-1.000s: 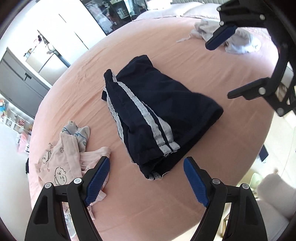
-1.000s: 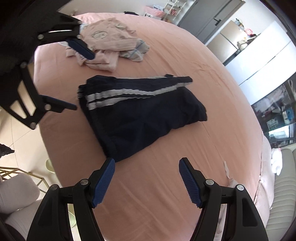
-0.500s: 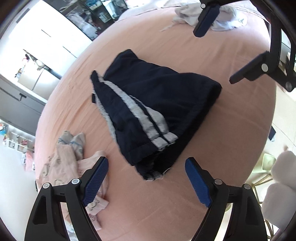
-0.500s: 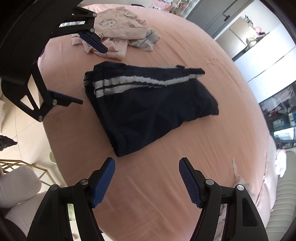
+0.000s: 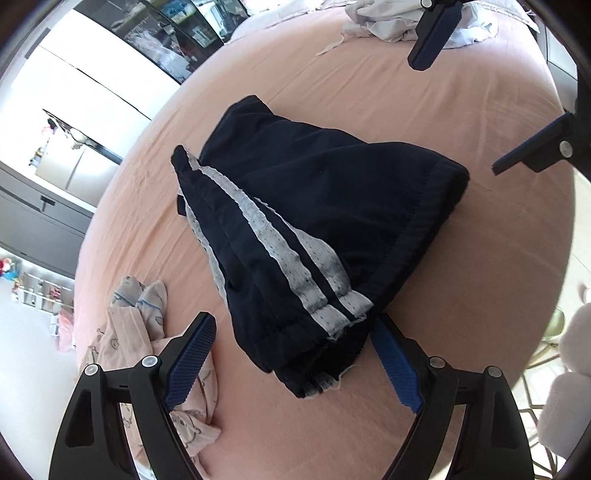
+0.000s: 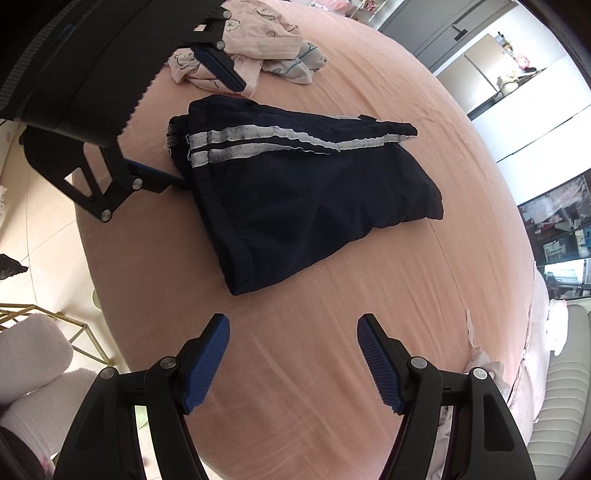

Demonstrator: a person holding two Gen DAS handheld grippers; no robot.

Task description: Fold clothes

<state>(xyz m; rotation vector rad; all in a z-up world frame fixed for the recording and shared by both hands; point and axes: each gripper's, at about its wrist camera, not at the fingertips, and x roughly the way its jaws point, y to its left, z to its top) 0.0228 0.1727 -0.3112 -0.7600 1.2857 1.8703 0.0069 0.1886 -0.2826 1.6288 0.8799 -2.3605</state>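
**Navy shorts lying between two open hand-held grippers**

Navy fabric is filling the middle of the left wrist view: a pair of folded navy athletic shorts [image 5: 317,221] with two pale grey mesh side stripes [image 5: 295,258] is lying on the pink bed sheet [image 5: 480,295]. The left hand-held gripper [image 5: 291,354] is reaching in with its fingers spread wide and holding nothing; the striped hem corner of the shorts is sitting right between them, with the right blue pad [image 5: 395,369] partly tucked behind the cloth. The long axis of the shorts is running away from this gripper, from the near hem up toward the far left. A pink printed baby garment [image 5: 125,343] is lying crumpled just beside the left finger. At the far edge, a heap of pale laundry [image 5: 384,22] is waiting.

From the right wrist view, the right hand-held gripper [image 6: 293,354] is hovering open and empty over bare sheet [image 6: 332,332], near the dark hemmed corner of the shorts [image 6: 306,192] but apart from it. The shorts are lying ahead and slightly left, stripes stretching crosswise. The left gripper [image 6: 207,122] is coming in from the left, bracketing the striped end, so it is judged the nearer one for the coming grasp.

No brand, label or legible writing is showing on any garment.
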